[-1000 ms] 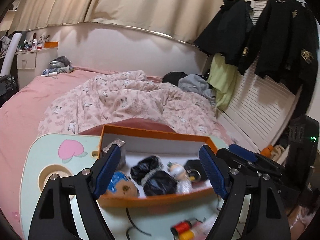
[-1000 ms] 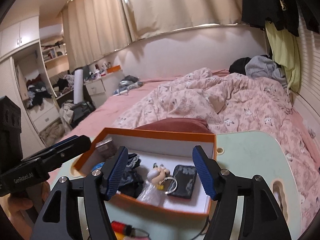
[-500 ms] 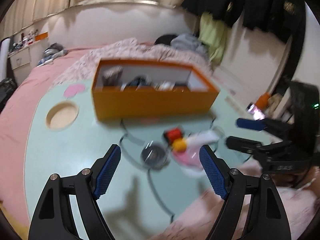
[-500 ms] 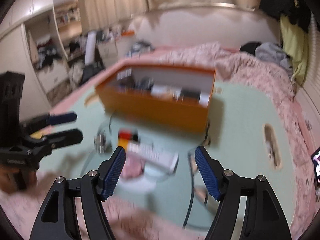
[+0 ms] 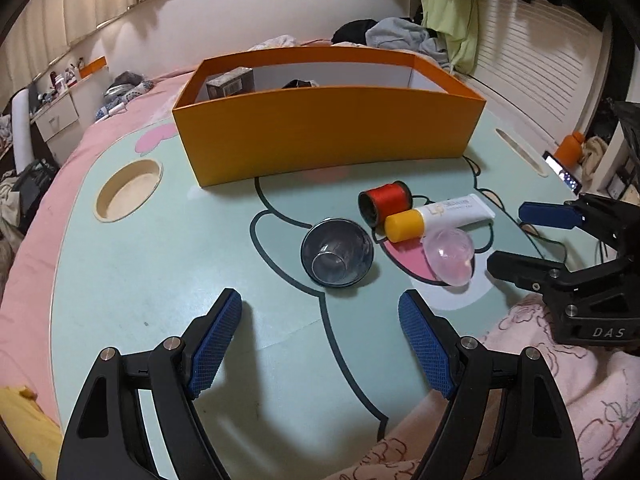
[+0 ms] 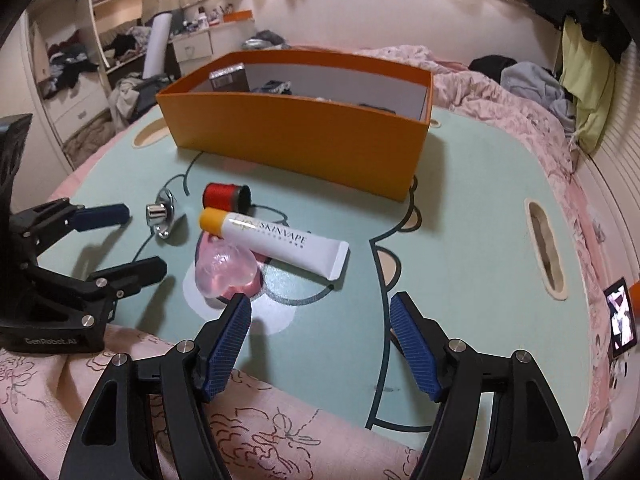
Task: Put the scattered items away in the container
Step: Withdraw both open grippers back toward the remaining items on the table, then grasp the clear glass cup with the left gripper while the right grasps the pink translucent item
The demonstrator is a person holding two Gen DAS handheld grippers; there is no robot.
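An orange box [image 5: 328,132] [image 6: 296,140] stands at the far side of the mint lap table [image 5: 160,280], with several items inside. In front of it lie a red thread spool [image 5: 386,200] [image 6: 224,196], a white tube with an orange cap [image 5: 440,216] [image 6: 276,236], a clear pink egg-shaped piece [image 5: 450,256] [image 6: 224,268] and a small metal cup [image 5: 338,252] [image 6: 160,216]. My left gripper [image 5: 320,340] is open just before the cup. My right gripper [image 6: 320,340] is open at the near edge, its left finger by the pink piece.
A round cup hole [image 5: 128,190] sits at the table's left, a slot [image 6: 546,248] at its right. A pink floral blanket [image 6: 160,420] covers the near edge. A phone [image 6: 620,322] lies to the right. The bed with bedding [image 6: 500,92] lies behind.
Both grippers have pulled back and down from over the box to the near side of the table. The loose items now lie in front of them. Both stay open.
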